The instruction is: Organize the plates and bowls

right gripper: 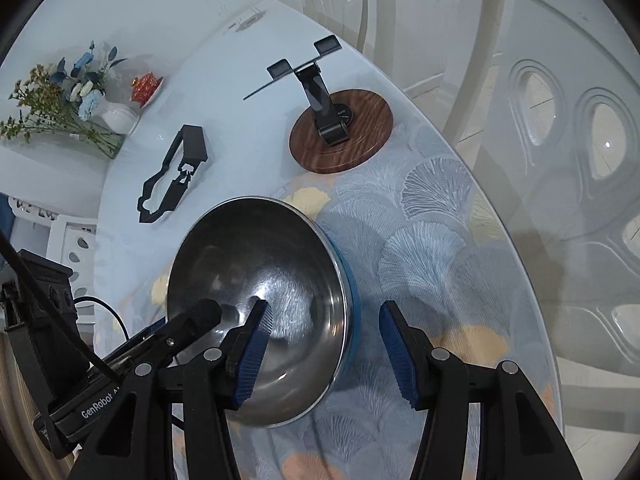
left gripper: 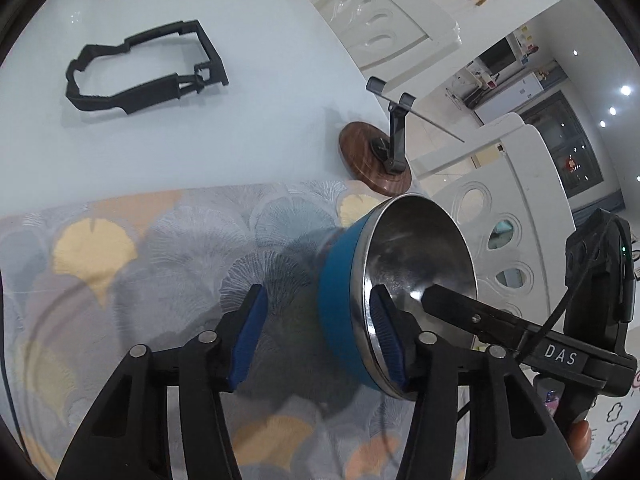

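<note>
One steel bowl [right gripper: 260, 304] with a blue outer wall, tilted over the patterned mat [right gripper: 432, 240] on the glass worktop [left gripper: 260, 92]. No plates in view. Left gripper [left gripper: 320, 336]: jaws straddle the rim, one pad inside, one outside; the outer pad looks clear of the wall, so no firm grip. Right gripper [right gripper: 328, 348]: jaws part open across the opposite rim; contact cannot be told. Step in hand, I judge: securing the bowl. Next: left jaws close fully, then carry to a stack, wherever that is
</note>
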`<control>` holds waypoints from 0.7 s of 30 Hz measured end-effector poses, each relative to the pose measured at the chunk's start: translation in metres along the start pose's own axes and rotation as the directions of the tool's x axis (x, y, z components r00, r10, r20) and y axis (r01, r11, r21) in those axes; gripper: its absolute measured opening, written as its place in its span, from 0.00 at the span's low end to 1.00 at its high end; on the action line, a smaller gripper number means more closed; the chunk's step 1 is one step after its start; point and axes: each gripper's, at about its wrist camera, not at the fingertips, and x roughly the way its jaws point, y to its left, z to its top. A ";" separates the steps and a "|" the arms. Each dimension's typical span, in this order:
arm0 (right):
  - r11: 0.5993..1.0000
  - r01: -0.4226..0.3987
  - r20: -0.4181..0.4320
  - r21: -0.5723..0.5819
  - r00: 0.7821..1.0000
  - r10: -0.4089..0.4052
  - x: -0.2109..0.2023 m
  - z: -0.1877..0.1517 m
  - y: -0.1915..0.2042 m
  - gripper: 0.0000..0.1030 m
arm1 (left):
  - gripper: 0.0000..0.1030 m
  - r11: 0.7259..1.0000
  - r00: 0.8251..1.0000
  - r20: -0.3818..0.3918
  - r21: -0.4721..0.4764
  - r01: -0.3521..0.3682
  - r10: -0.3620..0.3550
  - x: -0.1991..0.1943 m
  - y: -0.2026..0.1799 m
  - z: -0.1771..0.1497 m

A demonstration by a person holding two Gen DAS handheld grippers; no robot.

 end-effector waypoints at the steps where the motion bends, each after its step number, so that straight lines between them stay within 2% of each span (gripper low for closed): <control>1: 1.000 -0.004 -0.002 -0.003 1.000 0.004 0.002 0.000 0.000 0.52 | 0.43 1.000 1.000 0.001 -0.002 0.004 -0.004 0.001 0.001 0.000; 2: 1.000 -0.005 -0.003 -0.007 1.000 0.005 0.003 0.000 -0.001 0.52 | 0.42 1.000 1.000 0.000 -0.004 0.006 -0.006 0.003 0.001 0.001; 4: 1.000 0.000 -0.005 -0.014 1.000 0.000 0.006 -0.001 0.000 0.50 | 0.33 1.000 1.000 -0.001 -0.014 0.022 -0.022 0.006 0.003 0.001; 7: 0.999 0.013 -0.011 -0.032 1.000 -0.013 0.012 -0.001 0.003 0.34 | 0.17 0.998 0.999 -0.004 -0.028 0.048 -0.048 0.010 0.004 0.003; 9: 0.999 0.020 -0.017 -0.031 1.000 -0.021 0.014 -0.001 0.004 0.26 | 0.17 0.999 0.999 -0.003 -0.023 0.047 -0.047 0.011 0.002 0.002; 10: 0.999 0.029 -0.018 -0.030 0.999 -0.030 0.014 -0.002 0.004 0.25 | 0.17 0.999 0.999 0.001 -0.016 0.038 -0.038 0.010 -0.001 0.001; 15: 0.997 0.035 0.002 -0.062 0.999 -0.035 0.002 -0.007 0.013 0.25 | 0.17 0.998 0.999 0.006 -0.037 0.041 -0.041 -0.003 -0.002 -0.005; 21: 0.996 0.004 0.042 -0.086 0.999 0.000 -0.040 -0.020 0.036 0.25 | 0.17 0.998 0.997 0.065 -0.039 0.045 -0.042 -0.047 -0.017 -0.018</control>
